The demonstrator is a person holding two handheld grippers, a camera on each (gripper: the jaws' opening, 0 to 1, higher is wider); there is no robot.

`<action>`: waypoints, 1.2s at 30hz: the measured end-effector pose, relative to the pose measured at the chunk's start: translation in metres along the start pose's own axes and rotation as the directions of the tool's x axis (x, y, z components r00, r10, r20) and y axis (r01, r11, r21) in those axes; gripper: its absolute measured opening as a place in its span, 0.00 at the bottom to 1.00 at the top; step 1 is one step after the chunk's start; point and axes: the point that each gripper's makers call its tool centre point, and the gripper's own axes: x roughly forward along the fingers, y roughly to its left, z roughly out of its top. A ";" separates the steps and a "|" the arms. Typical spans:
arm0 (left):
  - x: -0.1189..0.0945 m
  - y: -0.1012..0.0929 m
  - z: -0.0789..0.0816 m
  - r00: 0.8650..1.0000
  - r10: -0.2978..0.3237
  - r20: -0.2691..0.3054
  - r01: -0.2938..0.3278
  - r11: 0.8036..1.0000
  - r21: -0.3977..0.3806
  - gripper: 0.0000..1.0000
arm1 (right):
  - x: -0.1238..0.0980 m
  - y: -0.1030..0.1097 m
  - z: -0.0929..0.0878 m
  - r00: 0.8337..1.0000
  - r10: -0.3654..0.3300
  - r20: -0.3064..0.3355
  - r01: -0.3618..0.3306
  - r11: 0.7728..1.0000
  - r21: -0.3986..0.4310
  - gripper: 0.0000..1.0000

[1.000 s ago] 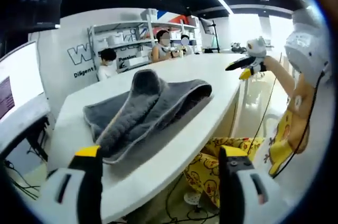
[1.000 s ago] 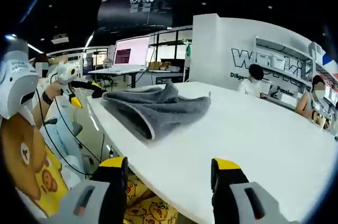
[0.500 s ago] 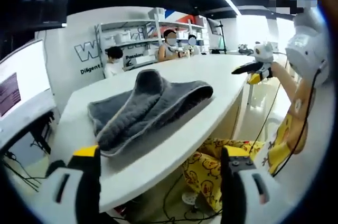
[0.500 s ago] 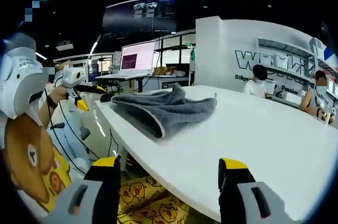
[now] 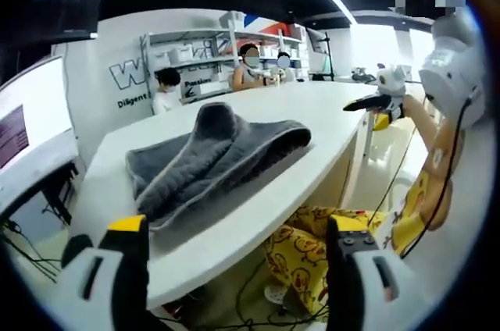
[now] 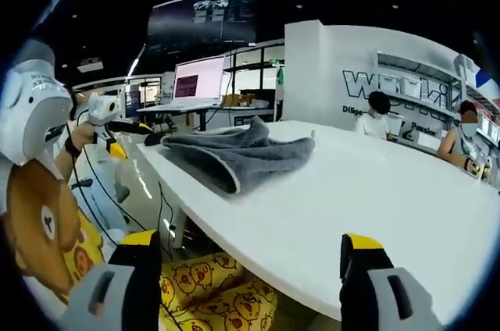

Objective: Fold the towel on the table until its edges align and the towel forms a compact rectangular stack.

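We find the grey towel [image 5: 211, 159] lying crumpled on the white bench [image 5: 312, 124], with a raised ridge running along its middle and its pale-trimmed edges uneven and unaligned. In the left gripper view it sits near the bench's curved near edge, with bare bench surface stretching beyond it toward the seated people [image 5: 250, 65] at the far end. In the right gripper view the towel [image 6: 234, 151] occupies the left end of the bench [image 6: 375, 198], one folded edge close to the rim, and a wide bare span lies to its right.

We hold the left gripper [image 5: 234, 257] off the bench, fingers spread apart and gripping nothing. The right gripper [image 6: 250, 272] likewise hangs below the bench rim, fingers wide apart and empty. Both grippers are well apart from the towel. Each gripper appears in the other's view, raised beside the bench edge.
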 end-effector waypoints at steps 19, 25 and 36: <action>0.002 -0.002 -0.006 1.000 -0.006 0.002 0.006 1.000 -0.018 0.99 | 0.003 -0.003 -0.001 1.000 -0.017 0.000 0.017 1.000 0.007 0.99; 0.002 -0.001 -0.006 1.000 -0.002 0.006 0.002 1.000 -0.024 0.99 | 0.008 -0.002 0.002 1.000 -0.003 0.002 0.003 1.000 -0.004 0.99; 0.002 -0.002 -0.008 1.000 -0.005 0.007 0.005 1.000 -0.030 0.99 | 0.036 -0.004 0.031 0.998 0.055 0.014 -0.054 0.995 -0.087 0.95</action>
